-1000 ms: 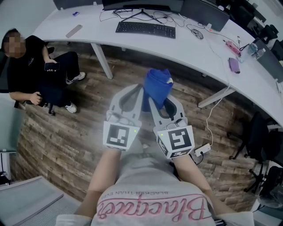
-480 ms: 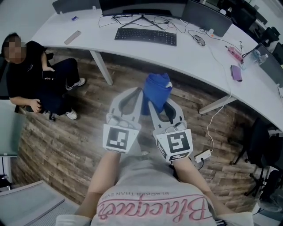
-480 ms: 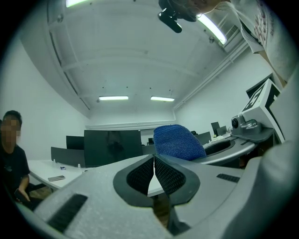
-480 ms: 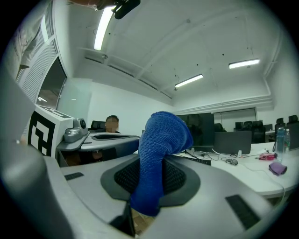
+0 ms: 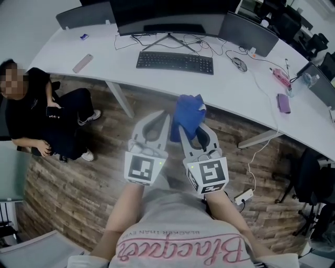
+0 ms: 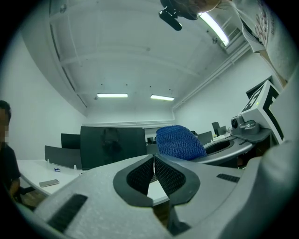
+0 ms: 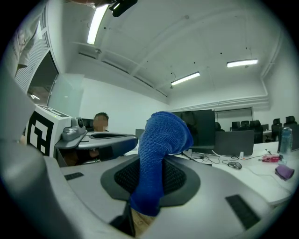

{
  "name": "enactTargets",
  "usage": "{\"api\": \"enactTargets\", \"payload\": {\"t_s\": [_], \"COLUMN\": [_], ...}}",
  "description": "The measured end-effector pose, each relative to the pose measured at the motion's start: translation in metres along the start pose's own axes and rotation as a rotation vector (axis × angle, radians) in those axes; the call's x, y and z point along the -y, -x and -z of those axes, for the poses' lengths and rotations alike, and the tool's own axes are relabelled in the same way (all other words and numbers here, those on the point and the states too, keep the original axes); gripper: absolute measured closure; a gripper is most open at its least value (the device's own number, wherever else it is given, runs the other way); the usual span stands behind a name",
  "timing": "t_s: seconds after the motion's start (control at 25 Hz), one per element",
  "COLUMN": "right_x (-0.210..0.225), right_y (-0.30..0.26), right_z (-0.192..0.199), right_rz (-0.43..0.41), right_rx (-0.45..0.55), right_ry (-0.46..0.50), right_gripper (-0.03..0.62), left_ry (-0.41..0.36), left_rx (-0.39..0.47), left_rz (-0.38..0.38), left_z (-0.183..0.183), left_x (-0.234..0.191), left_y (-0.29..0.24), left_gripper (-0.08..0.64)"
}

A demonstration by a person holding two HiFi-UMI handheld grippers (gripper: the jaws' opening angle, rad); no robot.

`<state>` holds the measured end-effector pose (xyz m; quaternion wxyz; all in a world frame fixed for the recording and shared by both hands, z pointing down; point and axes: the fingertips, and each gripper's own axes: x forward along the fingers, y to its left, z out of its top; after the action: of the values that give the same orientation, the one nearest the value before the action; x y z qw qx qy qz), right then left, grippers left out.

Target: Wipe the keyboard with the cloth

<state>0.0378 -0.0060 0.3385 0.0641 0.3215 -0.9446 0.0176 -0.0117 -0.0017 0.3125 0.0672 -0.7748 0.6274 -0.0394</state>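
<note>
I have the left gripper (image 5: 162,116) just beside the right gripper (image 5: 190,127), both above the floor short of the desk (image 5: 230,90). The cloth (image 5: 188,111) stands up between the right claw's jaws. Ahead of both claws the keyboard (image 5: 175,62) lies on the desk, with the monitor (image 5: 167,11) behind it and the mouse (image 5: 240,64) to its right. A seated person (image 5: 44,118) is well off to the left claw's left.
</note>
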Motion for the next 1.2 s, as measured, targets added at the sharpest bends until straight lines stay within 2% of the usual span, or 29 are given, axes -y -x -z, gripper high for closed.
{"api": "enactTargets", "payload": {"t_s": [0.48, 0.64, 0.88, 1.04, 1.2], "right_x": [-0.004, -0.006, -0.003, -0.005, 0.004], "right_y": [-0.134, -0.166, -0.204, -0.222, -0.231], "right_z": [-0.023, -0.021, -0.026, -0.028, -0.029], "right_rz": [-0.005, 0.008, 0.041, 0.025, 0.015], "right_rx": [-0.032, -0.044, -0.055, -0.063, -0.076], "right_ry": [0.031, 0.025, -0.003, 0.027, 0.055], "right_gripper": [0.5, 0.5, 0.5, 0.5, 0.5], "left_ry": [0.0, 0.046, 0.052, 0.076, 0.055], "left_rx": [-0.009, -0.02, -0.026, -0.038, -0.045], "left_rz": [0.009, 0.005, 0.029, 0.021, 0.012], "left_z": [0.017, 0.029, 0.039, 0.049, 0.056], "left_x": [-0.118, -0.151, -0.185, -0.202, -0.212], "left_y": [-0.056, -0.069, -0.083, -0.088, -0.094], "left_gripper": [0.552, 0.552, 0.552, 0.552, 0.552]}}
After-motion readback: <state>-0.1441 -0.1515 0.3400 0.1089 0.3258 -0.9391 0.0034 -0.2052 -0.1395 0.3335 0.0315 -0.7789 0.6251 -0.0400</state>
